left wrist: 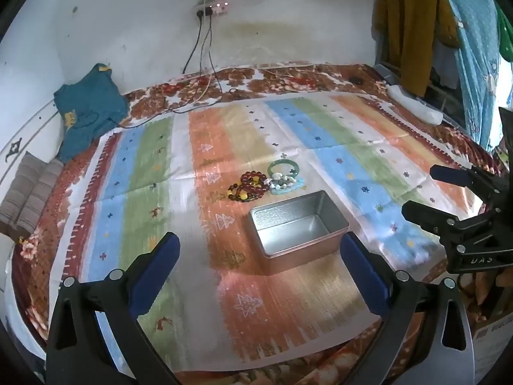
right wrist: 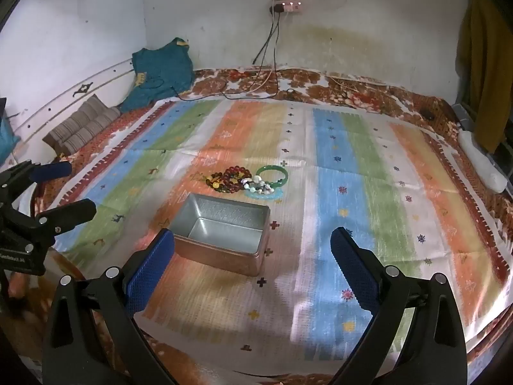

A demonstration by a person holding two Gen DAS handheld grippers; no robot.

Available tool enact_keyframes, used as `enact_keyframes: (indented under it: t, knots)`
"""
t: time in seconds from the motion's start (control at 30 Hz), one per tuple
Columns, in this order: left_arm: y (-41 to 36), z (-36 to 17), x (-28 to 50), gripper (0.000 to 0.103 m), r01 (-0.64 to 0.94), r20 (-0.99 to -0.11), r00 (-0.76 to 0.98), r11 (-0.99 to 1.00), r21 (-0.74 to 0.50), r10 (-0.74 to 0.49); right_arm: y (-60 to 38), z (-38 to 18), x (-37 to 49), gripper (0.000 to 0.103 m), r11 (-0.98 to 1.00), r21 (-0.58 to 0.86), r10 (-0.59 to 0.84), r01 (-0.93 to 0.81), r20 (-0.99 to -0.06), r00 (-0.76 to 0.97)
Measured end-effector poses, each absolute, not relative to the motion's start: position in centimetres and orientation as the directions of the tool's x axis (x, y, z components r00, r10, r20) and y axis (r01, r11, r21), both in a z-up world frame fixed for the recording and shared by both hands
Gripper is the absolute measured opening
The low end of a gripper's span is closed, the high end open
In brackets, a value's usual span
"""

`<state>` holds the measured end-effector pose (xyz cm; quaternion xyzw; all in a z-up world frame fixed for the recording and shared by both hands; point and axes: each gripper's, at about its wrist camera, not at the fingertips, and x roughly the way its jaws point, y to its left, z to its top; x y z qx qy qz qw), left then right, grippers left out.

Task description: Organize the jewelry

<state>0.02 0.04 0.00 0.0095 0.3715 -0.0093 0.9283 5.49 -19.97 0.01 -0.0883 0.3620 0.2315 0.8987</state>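
Both hand-held grippers, left and right, are spread wide and hold nothing. Just past the metal box, mid-bed, lies the jewelry. Beads look light, floppy and slippery; pinch the stiff green bangle by its rim.

Home bedroom, floral bed, striped pillow, hanging clothes
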Motion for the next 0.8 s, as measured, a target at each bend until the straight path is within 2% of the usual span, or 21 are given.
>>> enact_keyframes:
  t: [0.8]
  knots:
    - [0.06, -0.09, -0.01, 0.097, 0.032, -0.691, 0.723, 0.999, 0.003, -0.021, -19.68, -0.09, 5.23, 0.099, 0.87, -0.007, 0.355, -0.493, -0.685, 0.637]
